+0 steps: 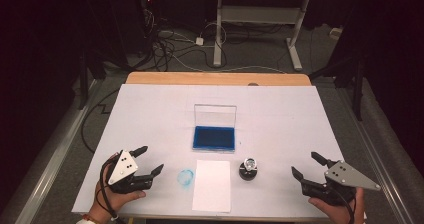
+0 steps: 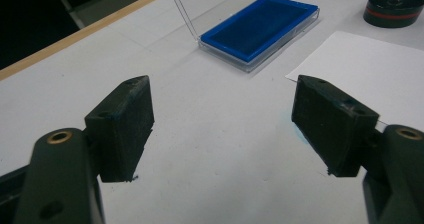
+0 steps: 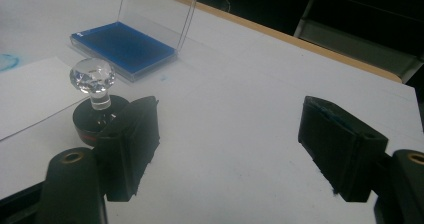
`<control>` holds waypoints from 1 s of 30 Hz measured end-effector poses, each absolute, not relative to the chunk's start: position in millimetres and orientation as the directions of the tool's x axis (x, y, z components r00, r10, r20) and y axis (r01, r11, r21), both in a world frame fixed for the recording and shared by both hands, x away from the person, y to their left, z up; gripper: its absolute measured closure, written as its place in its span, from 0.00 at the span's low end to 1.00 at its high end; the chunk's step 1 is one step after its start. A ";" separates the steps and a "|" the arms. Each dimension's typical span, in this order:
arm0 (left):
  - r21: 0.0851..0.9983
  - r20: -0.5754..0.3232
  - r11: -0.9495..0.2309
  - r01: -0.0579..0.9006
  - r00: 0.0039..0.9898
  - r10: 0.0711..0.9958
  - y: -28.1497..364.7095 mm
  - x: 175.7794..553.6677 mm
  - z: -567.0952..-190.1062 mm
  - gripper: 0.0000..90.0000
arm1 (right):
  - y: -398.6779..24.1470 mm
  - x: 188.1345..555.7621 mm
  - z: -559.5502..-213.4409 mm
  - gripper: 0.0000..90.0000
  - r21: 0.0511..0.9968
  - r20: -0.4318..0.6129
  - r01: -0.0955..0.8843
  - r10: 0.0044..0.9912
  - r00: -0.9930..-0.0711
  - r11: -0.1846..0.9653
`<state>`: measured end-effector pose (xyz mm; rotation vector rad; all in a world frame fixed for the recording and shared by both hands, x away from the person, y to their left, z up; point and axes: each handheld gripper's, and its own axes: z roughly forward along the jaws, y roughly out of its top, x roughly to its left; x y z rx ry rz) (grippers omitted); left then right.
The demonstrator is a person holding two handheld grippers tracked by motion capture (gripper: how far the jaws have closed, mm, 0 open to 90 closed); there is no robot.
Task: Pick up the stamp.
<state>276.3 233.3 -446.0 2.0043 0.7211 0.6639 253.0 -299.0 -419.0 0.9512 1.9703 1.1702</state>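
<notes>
A blue ink pad lies in a clear case with its lid raised, at the middle of the white-covered table. In front of it rest a blank white sheet and a round black stamp with a crystal knob. My left gripper hovers open at the front left, nothing between its jaws. At the front right my right gripper is open and empty too, the stamp just left of its left jaw. The ink pad lies beyond both grippers.
A faint blue ink smudge marks the table left of the sheet. The table's wooden far edge shows beyond the white cover. Cables and another table's metal legs stand on the floor behind.
</notes>
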 end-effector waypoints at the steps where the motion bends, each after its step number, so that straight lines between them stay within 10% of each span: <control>1: 0.865 0.176 -0.445 0.233 0.689 0.703 233.3 276.3 -446.0 0.27 | -299.5 253.2 -418.7 0.27 0.903 -0.170 0.255 0.832 -0.529 0.346; 30: 0.804 0.161 -0.519 0.290 0.734 0.659 224.9 279.7 -456.8 0.28 | -228.2 292.0 -401.3 0.30 0.740 -0.129 0.326 0.600 -0.789 0.588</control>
